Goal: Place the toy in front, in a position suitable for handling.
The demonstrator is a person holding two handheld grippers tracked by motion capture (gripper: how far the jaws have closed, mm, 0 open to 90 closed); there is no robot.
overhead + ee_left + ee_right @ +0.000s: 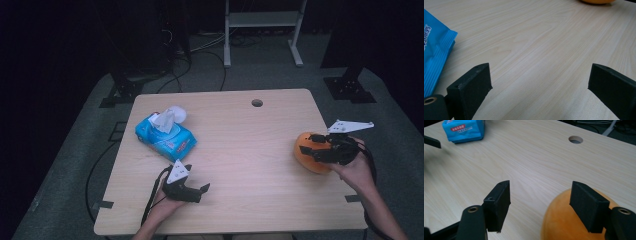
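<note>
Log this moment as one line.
right gripper: open, at orange ball | left gripper: open over table | tissue pack: untouched

Thing: an orange rounded object (308,152), smooth and matte, domed on top, plain with no markings that can be made out.
Colour: deep orange, evenly toned, slightly paler on the upper curve in the right gripper view (571,220).
Pose: sitting on its underside, dome upward, steady.
Place: on the counter (240,150) near its right edge, about midway along that edge, well apart from the far corner.
Contact: the right gripper (315,145) is over it with jaws spread; one jaw lies against the top of the dome, the other over bare wood beside it.
Far glimpse: its lower edge shows in the left gripper view (597,1).
</note>
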